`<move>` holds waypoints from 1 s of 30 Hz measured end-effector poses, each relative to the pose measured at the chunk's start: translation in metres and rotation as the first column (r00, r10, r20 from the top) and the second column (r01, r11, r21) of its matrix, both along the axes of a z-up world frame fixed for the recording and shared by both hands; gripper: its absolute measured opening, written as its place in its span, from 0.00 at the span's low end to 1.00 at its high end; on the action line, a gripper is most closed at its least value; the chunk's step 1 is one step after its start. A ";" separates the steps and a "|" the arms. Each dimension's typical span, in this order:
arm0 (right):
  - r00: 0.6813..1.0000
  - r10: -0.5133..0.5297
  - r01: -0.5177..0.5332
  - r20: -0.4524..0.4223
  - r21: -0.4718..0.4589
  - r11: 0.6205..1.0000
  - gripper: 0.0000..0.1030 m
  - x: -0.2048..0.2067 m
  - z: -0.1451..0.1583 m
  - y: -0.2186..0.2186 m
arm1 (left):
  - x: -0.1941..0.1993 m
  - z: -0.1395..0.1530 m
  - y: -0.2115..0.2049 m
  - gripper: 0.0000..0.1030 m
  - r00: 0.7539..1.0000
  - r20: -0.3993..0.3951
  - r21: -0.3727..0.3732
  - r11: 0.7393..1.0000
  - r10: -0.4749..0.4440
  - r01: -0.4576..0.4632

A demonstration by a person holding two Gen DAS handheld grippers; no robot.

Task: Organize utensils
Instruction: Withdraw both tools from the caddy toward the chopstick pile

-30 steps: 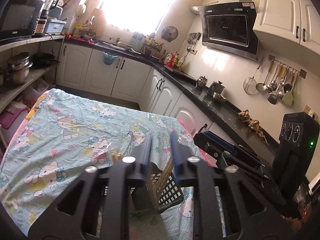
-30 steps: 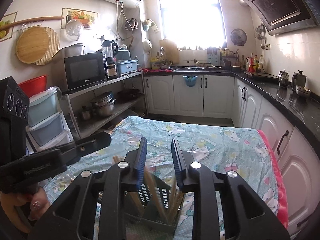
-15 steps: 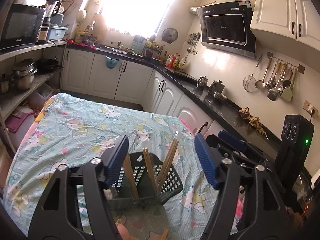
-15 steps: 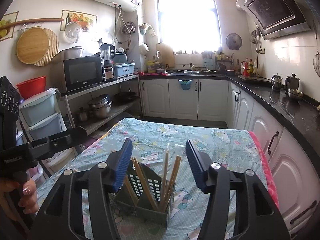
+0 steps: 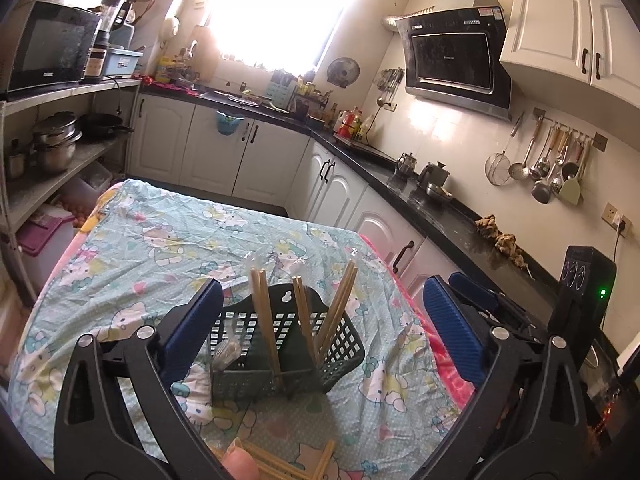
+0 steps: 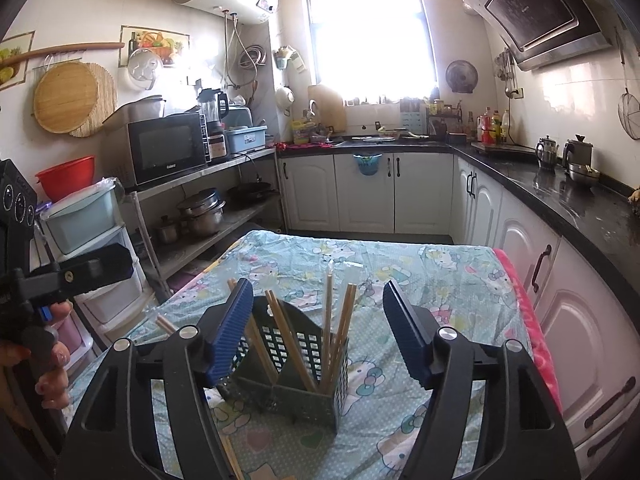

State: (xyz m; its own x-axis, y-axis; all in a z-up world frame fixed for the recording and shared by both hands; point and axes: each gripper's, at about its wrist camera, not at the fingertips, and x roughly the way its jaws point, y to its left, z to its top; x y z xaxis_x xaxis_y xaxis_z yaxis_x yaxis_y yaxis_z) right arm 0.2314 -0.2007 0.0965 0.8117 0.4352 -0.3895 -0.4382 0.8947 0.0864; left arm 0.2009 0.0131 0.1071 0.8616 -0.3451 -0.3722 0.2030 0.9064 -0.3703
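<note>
A dark green slotted utensil basket (image 5: 280,344) stands on the table (image 5: 160,240) with several wooden chopsticks (image 5: 266,320) upright in it. It also shows in the right wrist view (image 6: 296,368) with its chopsticks (image 6: 328,320). More loose chopsticks (image 5: 280,462) lie on the cloth near the front edge. My left gripper (image 5: 320,328) is open and empty, its blue pads either side of the basket. My right gripper (image 6: 318,328) is open and empty above the basket. The other gripper shows at the right of the left view (image 5: 500,312) and at the left of the right view (image 6: 80,272).
The table wears a pale blue cartoon-print cloth (image 6: 400,264). White cabinets with a black counter (image 5: 420,200) run along the right. A shelf rack (image 6: 208,208) with pots and a microwave stands on the left. Plastic drawers (image 6: 92,248) stand by the table's left side.
Both grippers have opened wide from nearly shut and drawn back. The basket and its chopsticks now show fully between the pads.
</note>
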 end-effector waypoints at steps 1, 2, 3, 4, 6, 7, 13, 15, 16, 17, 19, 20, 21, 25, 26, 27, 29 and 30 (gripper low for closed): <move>1.000 0.001 -0.001 0.001 0.000 1.000 0.65 -0.003 0.000 0.000 | -0.003 0.000 0.001 0.90 1.000 0.003 -0.002 1.000 0.002 -0.002; 1.000 0.002 -0.002 0.002 -0.003 1.000 0.65 -0.006 -0.001 0.000 | -0.005 0.000 0.001 0.90 1.000 0.003 -0.003 1.000 0.003 -0.003; 1.000 0.003 -0.003 0.001 -0.005 1.000 0.65 -0.008 -0.002 -0.001 | -0.007 0.000 0.001 0.90 1.000 0.003 -0.004 1.000 0.003 -0.003; 1.000 0.006 -0.006 0.000 -0.008 1.000 0.65 -0.011 -0.003 -0.001 | -0.009 -0.001 0.002 0.90 1.000 0.002 -0.003 1.000 0.002 -0.002; 1.000 0.009 -0.009 -0.001 -0.014 1.000 0.66 -0.017 -0.006 -0.001 | -0.013 -0.002 0.003 0.90 1.000 0.000 0.000 1.000 0.001 -0.001; 1.000 0.012 -0.012 -0.003 -0.018 1.000 0.67 -0.020 -0.007 -0.001 | -0.014 -0.002 0.003 0.90 1.000 0.000 0.003 1.000 0.002 -0.002; 1.000 0.027 -0.028 -0.011 -0.041 0.999 0.69 -0.038 -0.014 0.002 | -0.028 -0.009 0.004 0.90 1.000 -0.003 0.021 1.000 0.010 -0.010; 0.999 0.032 -0.033 -0.013 -0.051 0.998 0.70 -0.044 -0.017 0.005 | -0.032 -0.011 0.005 0.90 1.000 -0.007 0.022 1.000 0.013 -0.012; 0.999 0.035 -0.035 -0.014 -0.053 0.998 0.70 -0.047 -0.018 0.005 | -0.034 -0.013 0.005 0.90 1.000 -0.010 0.022 1.000 0.014 -0.014; 0.999 0.040 -0.041 -0.017 -0.056 0.998 0.70 -0.050 -0.020 0.006 | -0.036 -0.014 0.005 0.90 1.000 -0.011 0.024 1.000 0.016 -0.016; 0.999 0.045 -0.047 -0.020 -0.061 0.997 0.71 -0.054 -0.021 0.009 | -0.040 -0.017 0.007 0.90 1.000 -0.014 0.028 0.999 0.024 -0.023; 0.999 0.049 -0.050 -0.022 -0.063 0.997 0.71 -0.057 -0.023 0.010 | -0.042 -0.019 0.008 0.90 1.000 -0.016 0.029 0.999 0.027 -0.026; 0.998 0.052 -0.053 -0.024 -0.064 0.996 0.71 -0.058 -0.024 0.011 | -0.044 -0.021 0.009 0.90 0.999 -0.017 0.030 0.999 0.029 -0.029; 0.997 0.066 -0.069 -0.039 -0.072 0.995 0.72 -0.066 -0.029 0.014 | -0.051 -0.029 0.012 0.90 0.999 -0.030 0.039 0.999 0.039 -0.038; 0.997 0.068 -0.071 -0.041 -0.074 0.995 0.73 -0.068 -0.031 0.014 | -0.052 -0.031 0.013 0.90 0.999 -0.032 0.040 0.998 0.041 -0.039; 0.996 0.071 -0.074 -0.046 -0.078 0.994 0.73 -0.070 -0.034 0.016 | -0.053 -0.033 0.014 0.90 0.998 -0.037 0.040 0.998 0.044 -0.042; 0.996 0.077 -0.081 -0.054 -0.083 0.993 0.73 -0.071 -0.037 0.016 | -0.055 -0.037 0.016 0.90 0.998 -0.046 0.039 0.998 0.047 -0.045; 0.995 0.078 -0.083 -0.060 -0.089 0.993 0.73 -0.073 -0.040 0.018 | -0.056 -0.040 0.017 0.90 0.997 -0.052 0.040 0.998 0.050 -0.048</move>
State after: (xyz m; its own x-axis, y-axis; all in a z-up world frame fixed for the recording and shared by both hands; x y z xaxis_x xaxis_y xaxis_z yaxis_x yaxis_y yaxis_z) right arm 0.1589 -0.1831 0.0565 0.7511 0.4590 -0.4745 -0.5058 0.8620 0.0330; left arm 0.1451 0.0303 0.0676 0.8557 -0.2876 -0.4303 0.1391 0.9286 -0.3442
